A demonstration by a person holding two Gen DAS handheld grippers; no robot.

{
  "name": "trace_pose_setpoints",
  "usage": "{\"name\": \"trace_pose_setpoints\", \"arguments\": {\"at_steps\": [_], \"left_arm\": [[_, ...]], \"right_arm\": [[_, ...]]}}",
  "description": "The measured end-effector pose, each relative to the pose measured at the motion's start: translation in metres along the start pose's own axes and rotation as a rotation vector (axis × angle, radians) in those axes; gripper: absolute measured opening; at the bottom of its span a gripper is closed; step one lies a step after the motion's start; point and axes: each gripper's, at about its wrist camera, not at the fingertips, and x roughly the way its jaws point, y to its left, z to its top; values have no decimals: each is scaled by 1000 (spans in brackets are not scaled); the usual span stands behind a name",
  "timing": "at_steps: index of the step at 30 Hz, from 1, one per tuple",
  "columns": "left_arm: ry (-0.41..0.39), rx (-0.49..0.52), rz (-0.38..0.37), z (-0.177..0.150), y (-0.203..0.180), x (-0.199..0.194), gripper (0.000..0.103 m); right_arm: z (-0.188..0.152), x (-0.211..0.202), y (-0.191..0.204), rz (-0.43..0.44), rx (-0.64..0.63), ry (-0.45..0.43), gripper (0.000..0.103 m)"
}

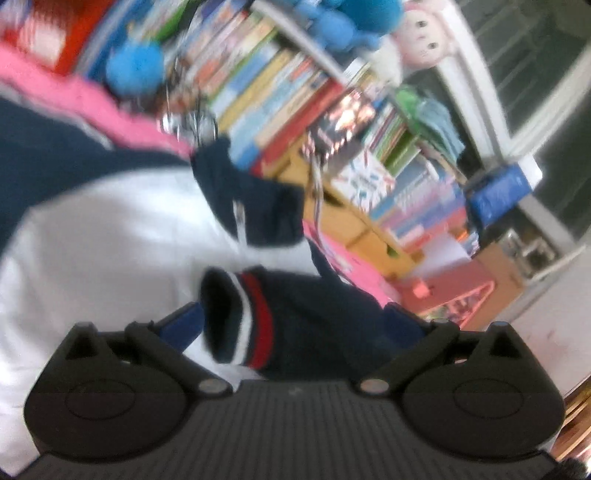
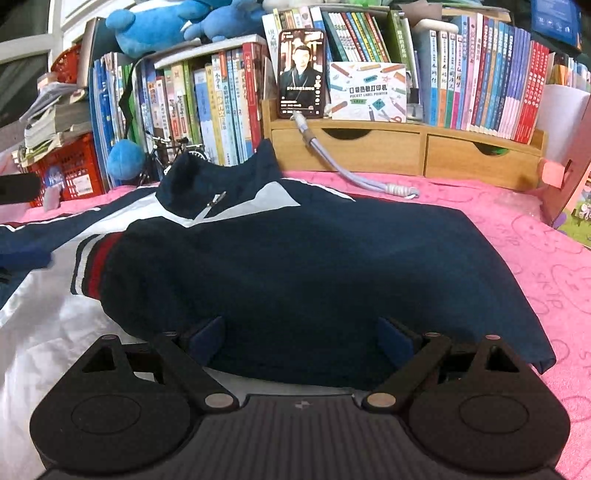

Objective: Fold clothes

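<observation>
A navy and white zip jacket lies flat on the pink table cover, its collar standing up at the far side. One navy sleeve is folded across the chest, and its red and white striped cuff rests on the white front. My right gripper is open at the sleeve's near edge, its blue pads on either side of the fabric. In the blurred, tilted left wrist view, my left gripper is open, with the striped cuff between its fingers.
Rows of books line the back. In front of them stands a wooden drawer unit. A phone leans there, its cable trailing onto the cover. Blue plush toys and a red crate sit at the back left.
</observation>
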Motion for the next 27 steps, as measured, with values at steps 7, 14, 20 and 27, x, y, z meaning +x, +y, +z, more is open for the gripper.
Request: {"name": "trace_pose_setpoints", "arguments": {"at_steps": [7,14,20,27], "left_arm": [[31,-29,13,8,-8,28,97],[87,-71,6,5,3,42,52],[71,-128,-24,7,7,49,3],[-11,-17,-6,23,-7,29,3]], "right_arm": [[1,0,-3,0,12,5,92],[1,1,-8,7,39,9,93],[1,2,-9,2,41,10,93],[-2,4,-9,-1,32,5,93]]}}
